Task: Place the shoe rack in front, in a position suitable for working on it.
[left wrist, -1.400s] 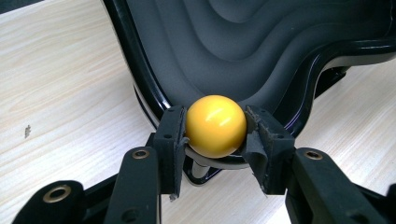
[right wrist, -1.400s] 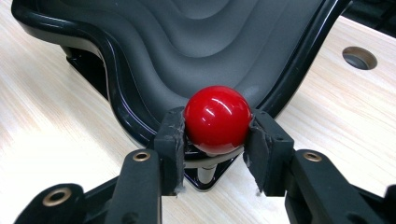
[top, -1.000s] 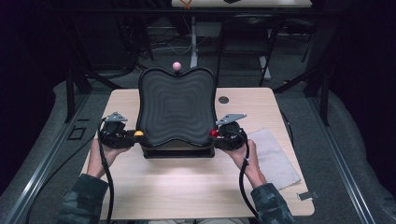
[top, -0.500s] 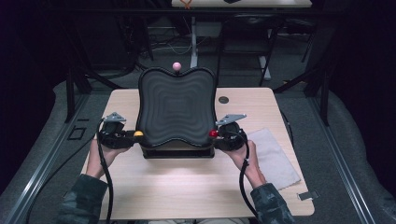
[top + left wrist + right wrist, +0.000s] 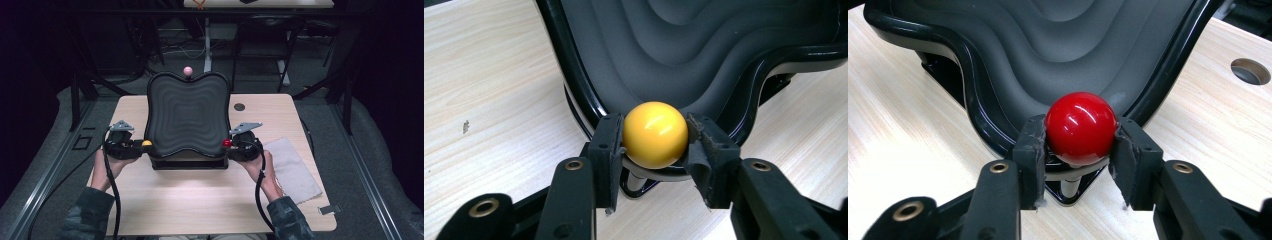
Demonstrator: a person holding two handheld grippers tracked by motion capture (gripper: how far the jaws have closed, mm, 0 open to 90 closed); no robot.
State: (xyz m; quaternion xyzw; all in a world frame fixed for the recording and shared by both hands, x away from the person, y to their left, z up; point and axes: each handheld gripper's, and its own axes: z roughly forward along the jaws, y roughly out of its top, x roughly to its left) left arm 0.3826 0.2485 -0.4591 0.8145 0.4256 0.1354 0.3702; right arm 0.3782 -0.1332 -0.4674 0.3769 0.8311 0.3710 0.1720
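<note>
Comparison of the high view with its two earlier pictures shows no change: both hands, both grippers and the tilting board (image 5: 187, 117) sit where they were. The board stands on the wooden table (image 5: 200, 200), its black contoured surface rising toward the far edge, where a pink ball knob (image 5: 188, 71) tops it. The left gripper (image 5: 131, 145) meets the yellow ball knob (image 5: 146, 144) at the board's near left corner. The right gripper (image 5: 238, 143) meets the red ball knob (image 5: 227, 143) at the near right corner. A grey cloth (image 5: 292, 167) lies near the right hand.

In the left gripper view, the pads (image 5: 610, 150) press on both sides of the yellow ball knob.

In the right gripper view, the pads (image 5: 1124, 157) pinch the red ball knob likewise. A round hole (image 5: 1249, 71) shows in the table beyond.

Judgement: both grips are set and held steady; tilting of the board by the two knobs has not yet begun.
</note>
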